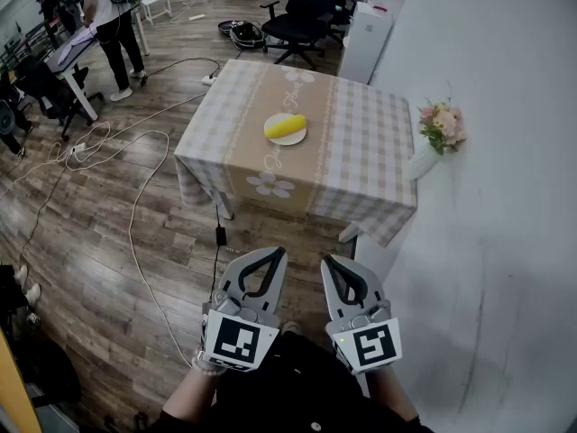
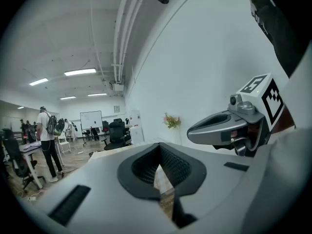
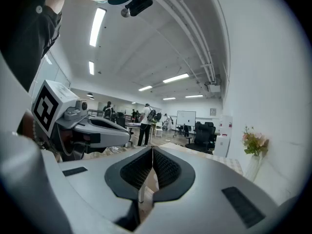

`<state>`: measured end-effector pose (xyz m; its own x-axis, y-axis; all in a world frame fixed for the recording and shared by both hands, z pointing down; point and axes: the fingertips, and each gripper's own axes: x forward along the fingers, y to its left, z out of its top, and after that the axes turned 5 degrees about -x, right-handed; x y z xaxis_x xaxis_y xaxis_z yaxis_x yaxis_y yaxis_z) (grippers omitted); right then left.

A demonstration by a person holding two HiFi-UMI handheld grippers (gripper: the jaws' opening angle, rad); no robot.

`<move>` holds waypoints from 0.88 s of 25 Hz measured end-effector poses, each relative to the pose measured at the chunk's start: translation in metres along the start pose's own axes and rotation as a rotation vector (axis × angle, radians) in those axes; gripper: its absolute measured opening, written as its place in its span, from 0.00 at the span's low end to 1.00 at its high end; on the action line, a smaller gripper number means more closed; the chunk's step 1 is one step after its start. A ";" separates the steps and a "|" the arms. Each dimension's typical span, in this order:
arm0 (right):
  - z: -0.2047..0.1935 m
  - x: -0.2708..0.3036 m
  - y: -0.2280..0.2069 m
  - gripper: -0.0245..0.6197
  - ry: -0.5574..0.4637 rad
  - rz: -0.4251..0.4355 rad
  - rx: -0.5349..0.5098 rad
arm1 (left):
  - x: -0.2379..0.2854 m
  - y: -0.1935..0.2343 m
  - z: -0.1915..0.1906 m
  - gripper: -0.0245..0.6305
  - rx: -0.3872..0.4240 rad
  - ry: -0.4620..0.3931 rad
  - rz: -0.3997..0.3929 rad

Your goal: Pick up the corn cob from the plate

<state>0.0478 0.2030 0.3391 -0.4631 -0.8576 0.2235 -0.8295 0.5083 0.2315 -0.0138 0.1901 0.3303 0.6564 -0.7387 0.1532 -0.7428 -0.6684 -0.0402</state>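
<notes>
- We are seeing the yellow corn cob (image 1: 286,126) lying on its side across the plate, with nothing touching it.
- We are seeing the small white plate (image 1: 297,140) sitting near the middle of the checkered tablecloth (image 1: 361,152).

The checked tablecloth (image 1: 361,152) is draping down on all sides and covering most of the legs (image 1: 224,207) under it. The top edge is cutting off the black office chair (image 1: 302,12) and the head of a standing person (image 1: 113,12). The bottom edge is cutting off the forearms (image 1: 189,400) of the person holding the tools. The writing on the cloth's beige strip (image 1: 270,162) is showing too small to read. The white vase (image 1: 422,162) is blending into the white wall (image 1: 505,106), so its outline is hard to trace. The left gripper (image 2: 159,145) is filling the lower half of its own view with its grey body, letting only a sliver of the scene through. The right gripper (image 3: 152,147) is doing likewise.
</notes>
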 end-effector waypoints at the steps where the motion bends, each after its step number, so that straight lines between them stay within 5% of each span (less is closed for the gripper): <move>1: 0.002 0.000 -0.001 0.10 -0.013 -0.002 -0.004 | 0.000 0.000 0.000 0.06 0.000 -0.001 0.000; 15: 0.007 0.002 -0.001 0.10 -0.059 -0.019 0.039 | -0.006 0.007 -0.004 0.06 0.023 -0.002 0.002; 20: 0.008 0.003 -0.003 0.10 -0.055 -0.040 0.053 | -0.016 0.022 -0.007 0.06 -0.026 0.005 0.019; 22: 0.008 0.004 -0.002 0.10 -0.053 -0.046 0.053 | -0.020 0.029 -0.005 0.06 -0.107 0.007 0.017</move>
<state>0.0451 0.1976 0.3315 -0.4386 -0.8837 0.1634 -0.8652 0.4644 0.1893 -0.0495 0.1859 0.3310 0.6426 -0.7492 0.1603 -0.7641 -0.6420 0.0627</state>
